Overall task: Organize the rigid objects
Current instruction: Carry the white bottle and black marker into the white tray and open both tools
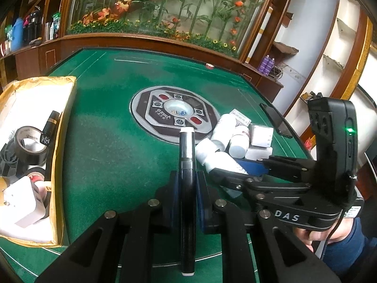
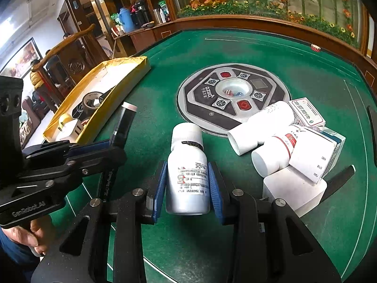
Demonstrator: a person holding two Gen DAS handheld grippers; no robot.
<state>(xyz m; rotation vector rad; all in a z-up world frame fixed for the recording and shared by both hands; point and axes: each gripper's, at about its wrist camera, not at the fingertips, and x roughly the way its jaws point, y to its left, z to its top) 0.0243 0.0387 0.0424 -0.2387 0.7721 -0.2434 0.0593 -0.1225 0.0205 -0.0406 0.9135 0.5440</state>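
The green felt counter (image 2: pixel 165 75) carried everything, with a round control panel (image 2: pixel 233 96) set in its middle. Along its left side lay a shallow gold-edged tray (image 1: pixel 68 108), already holding rolls of dark tape (image 1: pixel 30 146), a slim dark tube (image 1: pixel 50 127) and a white adapter (image 1: pixel 23 205) — so part of the sorting looked done. What was left sat near the panel on the right: a loose heap of white bottles (image 2: pixel 261 125) and small cartons (image 2: pixel 308 112), touching and leaning on one another, none yet in the tray. The right claw (image 2: pixel 187 184) was clenched on a white medicine bottle (image 2: pixel 187 165), its blue pads pressing the labelled sides, cap pointing away toward the panel; whether the bottle was lifted or resting on the felt could not be told. The left claw (image 1: pixel 187 184) was clamped tight on a black pen-like tube with a white tip (image 1: pixel 187 155), held lengthwise between the pads, short of the tray. By the look of things the task was somewhere near its middle — two items in hand and not yet put down, with several bottles and boxes in the heap to follow.
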